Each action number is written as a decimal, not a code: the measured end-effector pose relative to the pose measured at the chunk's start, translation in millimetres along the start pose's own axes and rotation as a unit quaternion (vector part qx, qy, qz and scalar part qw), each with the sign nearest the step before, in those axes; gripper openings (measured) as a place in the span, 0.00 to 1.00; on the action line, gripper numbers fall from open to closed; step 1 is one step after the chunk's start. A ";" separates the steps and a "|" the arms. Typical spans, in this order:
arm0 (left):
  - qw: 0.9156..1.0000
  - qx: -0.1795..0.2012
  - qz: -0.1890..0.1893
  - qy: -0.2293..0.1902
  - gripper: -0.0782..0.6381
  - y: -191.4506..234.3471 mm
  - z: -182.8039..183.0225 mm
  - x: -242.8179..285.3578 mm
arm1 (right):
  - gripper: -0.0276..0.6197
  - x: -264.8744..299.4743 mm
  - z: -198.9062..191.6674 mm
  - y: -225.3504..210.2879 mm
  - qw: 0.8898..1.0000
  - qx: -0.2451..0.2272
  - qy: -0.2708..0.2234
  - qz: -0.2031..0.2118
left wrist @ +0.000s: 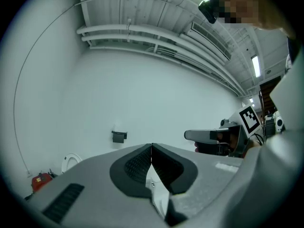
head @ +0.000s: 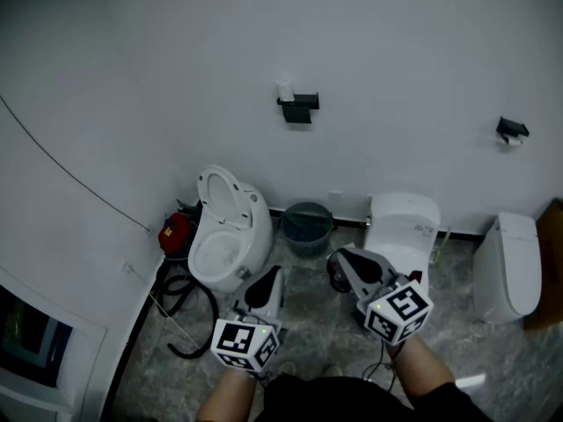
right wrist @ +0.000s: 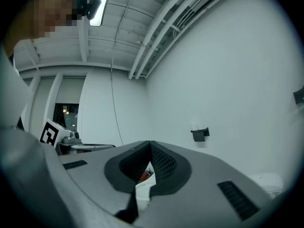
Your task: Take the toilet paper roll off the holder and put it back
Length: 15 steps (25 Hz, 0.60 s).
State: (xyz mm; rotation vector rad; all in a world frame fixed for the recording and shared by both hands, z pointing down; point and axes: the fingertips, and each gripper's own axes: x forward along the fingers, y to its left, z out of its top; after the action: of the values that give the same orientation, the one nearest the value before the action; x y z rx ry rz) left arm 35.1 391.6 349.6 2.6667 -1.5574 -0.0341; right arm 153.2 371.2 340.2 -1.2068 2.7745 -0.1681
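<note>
A black holder (head: 298,107) is fixed to the white wall, and a white toilet paper roll (head: 285,90) stands upright on its left end. The same holder (left wrist: 119,136) shows small in the left gripper view, and the holder (right wrist: 200,134) shows again in the right gripper view. My left gripper (head: 274,276) and right gripper (head: 339,257) are held level, low in the head view, far short of the wall. Both are shut with nothing between the jaws. The right gripper (left wrist: 189,136) also shows in the left gripper view.
An open toilet (head: 224,231) stands left below the holder, with a round bin (head: 306,223) beside it and another toilet (head: 403,227) to the right. A third toilet (head: 508,265) and a second holder (head: 511,130) are far right. A red item (head: 175,233) and black hose (head: 190,306) lie left.
</note>
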 end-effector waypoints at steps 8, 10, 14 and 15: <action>1.000 -0.002 0.017 0.004 0.12 -0.8 1.0 5.4 | 0.04 0.1 0.6 -10.5 1.000 0.010 -0.001 0.009; 1.000 -0.004 0.018 0.003 0.12 0.0 0.4 8.6 | 0.04 1.4 -0.4 -13.9 1.000 0.011 0.001 0.011; 1.000 -0.007 0.016 0.006 0.12 3.9 -3.1 11.5 | 0.05 6.3 -3.1 -16.6 1.000 0.014 0.002 0.011; 1.000 -0.008 0.015 0.006 0.12 7.2 -3.2 12.3 | 0.06 10.0 -3.2 -16.4 1.000 0.015 0.002 0.012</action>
State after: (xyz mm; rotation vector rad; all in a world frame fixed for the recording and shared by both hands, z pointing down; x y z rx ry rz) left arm 35.0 377.4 353.3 2.6258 -1.5874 -0.0304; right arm 157.7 353.0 345.2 -1.1674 2.7788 -0.2094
